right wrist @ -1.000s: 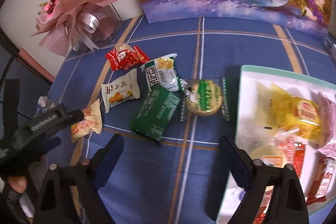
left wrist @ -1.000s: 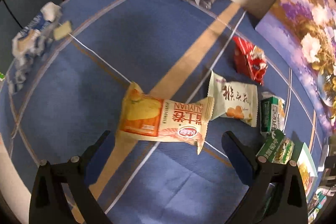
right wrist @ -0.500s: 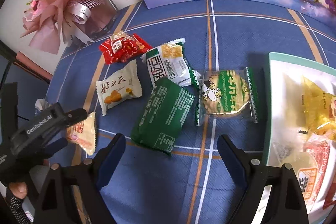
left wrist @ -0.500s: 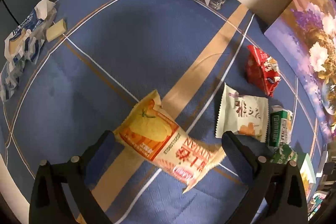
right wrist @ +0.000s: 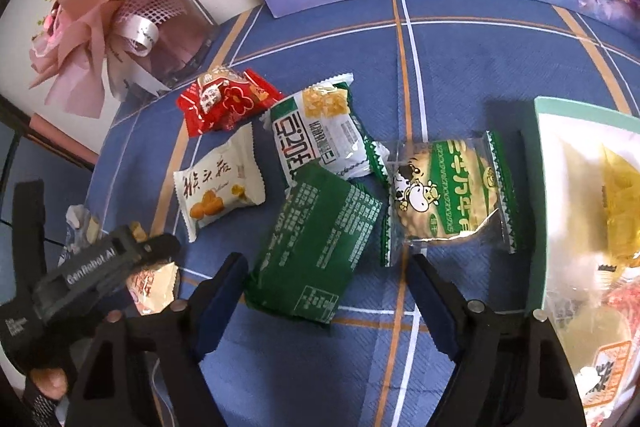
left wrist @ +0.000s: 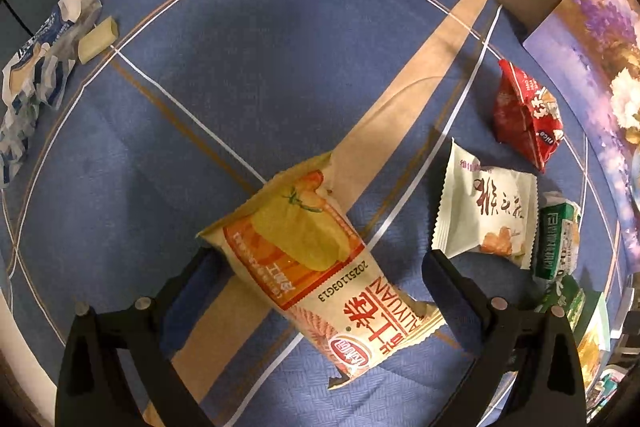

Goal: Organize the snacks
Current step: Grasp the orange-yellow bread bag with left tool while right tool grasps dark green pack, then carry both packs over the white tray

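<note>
An orange and cream snack packet (left wrist: 320,267) lies aslant on the blue checked tablecloth (left wrist: 260,87). My left gripper (left wrist: 316,279) stands open just above it, one finger on each side of the packet, neither pressing on it. In the right wrist view a dark green packet (right wrist: 316,247) lies between the fingers of my right gripper (right wrist: 326,287). Those jaws are closing, with a gap still showing at the right pad. The left gripper (right wrist: 120,259) shows there too, over the orange packet (right wrist: 154,287).
A red packet (right wrist: 228,101), a white packet (right wrist: 218,191), a white-green packet (right wrist: 320,135) and a cow-print cookie packet (right wrist: 444,199) lie close together. At right is a green-rimmed tray (right wrist: 538,187) holding snacks. A pink bouquet (right wrist: 112,23) stands at the back, and a crumpled wrapper (left wrist: 36,67) lies far left.
Both grippers have come down closer to the cloth. The orange packet now sits between the left fingers and the green packet between the right ones, whose jaws have narrowed a little.
</note>
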The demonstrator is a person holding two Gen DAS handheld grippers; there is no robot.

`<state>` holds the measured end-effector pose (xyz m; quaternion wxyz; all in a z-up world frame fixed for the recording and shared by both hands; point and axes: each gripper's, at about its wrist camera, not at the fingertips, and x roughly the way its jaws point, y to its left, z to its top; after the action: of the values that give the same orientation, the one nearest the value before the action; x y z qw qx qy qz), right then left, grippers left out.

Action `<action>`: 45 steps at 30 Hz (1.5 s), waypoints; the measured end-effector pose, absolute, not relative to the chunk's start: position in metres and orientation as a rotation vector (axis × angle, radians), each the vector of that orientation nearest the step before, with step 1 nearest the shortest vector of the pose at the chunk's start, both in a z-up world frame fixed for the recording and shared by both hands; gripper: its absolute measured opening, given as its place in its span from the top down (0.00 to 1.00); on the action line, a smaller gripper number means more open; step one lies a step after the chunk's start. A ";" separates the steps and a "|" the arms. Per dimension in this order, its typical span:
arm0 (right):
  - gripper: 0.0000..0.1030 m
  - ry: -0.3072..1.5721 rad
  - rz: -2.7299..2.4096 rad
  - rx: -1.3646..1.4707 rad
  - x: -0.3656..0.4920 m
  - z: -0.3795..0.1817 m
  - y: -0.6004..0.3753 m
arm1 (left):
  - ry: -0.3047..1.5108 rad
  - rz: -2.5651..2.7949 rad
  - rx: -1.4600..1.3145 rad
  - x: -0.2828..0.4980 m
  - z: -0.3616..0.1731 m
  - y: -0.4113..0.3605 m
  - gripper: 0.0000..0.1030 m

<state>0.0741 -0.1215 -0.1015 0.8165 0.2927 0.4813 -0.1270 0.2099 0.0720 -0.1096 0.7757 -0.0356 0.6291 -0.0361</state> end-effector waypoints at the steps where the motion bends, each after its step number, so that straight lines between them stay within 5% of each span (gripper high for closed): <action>1: 0.21 1.022 -0.274 0.620 0.075 -0.101 -0.121 | 1.363 -0.072 -0.077 0.210 -0.110 0.072 0.03; 17: 0.59 0.987 -0.305 0.672 0.059 -0.104 -0.140 | 1.335 0.022 -0.043 0.203 -0.101 0.070 0.62; 45: 0.59 0.995 -0.320 0.665 0.005 -0.060 -0.143 | 1.263 -0.169 -0.081 0.133 -0.039 0.028 0.64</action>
<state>0.0055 -0.1427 -0.0599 0.8143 0.3118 0.4662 -0.1498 0.1325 0.0281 -0.0388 0.8031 -0.0376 0.5894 -0.0790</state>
